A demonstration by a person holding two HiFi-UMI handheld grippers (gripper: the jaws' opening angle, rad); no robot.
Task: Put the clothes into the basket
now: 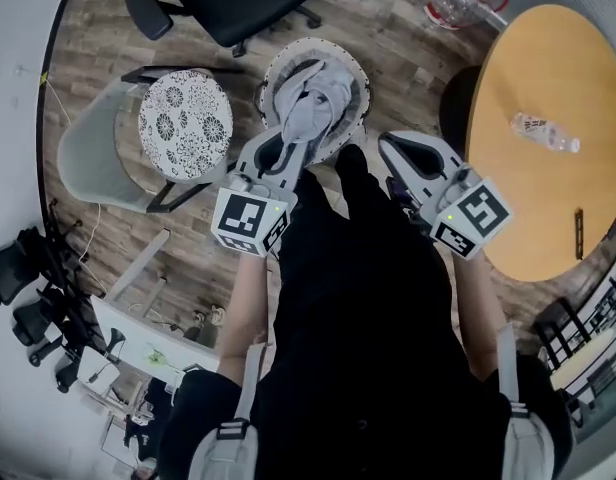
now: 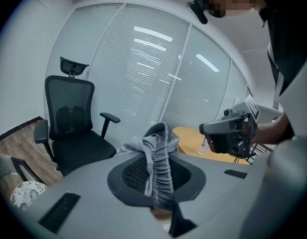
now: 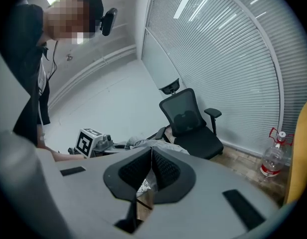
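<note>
1. One grey garment (image 1: 310, 108) is the item in hand. It looks like knit jersey with a gathered, ribbed elastic band, possibly shorts or joggers, though I can't confirm the type.
2. Location: it hangs from the left tongs (image 1: 293, 146) directly over the round basket (image 1: 356, 68) on the floor. Its free end appears to lie inside the patterned white rim.
3. Left tongs (image 2: 158, 183): nearly closed, with the bunched elastic band (image 2: 161, 158) pinched between the dark pads and cloth spilling out above them.
4. Right tongs (image 3: 151, 163): jaws closed against each other with nothing between them, held beside the left, near the basket.
5. Handling, my judgement: light, limp and not fragile. It will sag and fold wherever it is unsupported, and it won't slip easily against the textured pads.
6. Best hold, my judgement: the thick gathered band, as now. It gives bulk to bite on, whereas thin single-layer fabric could slide out.
7. Look: uniform pale grey with no print visible, and close parallel ridges along the band.
</note>
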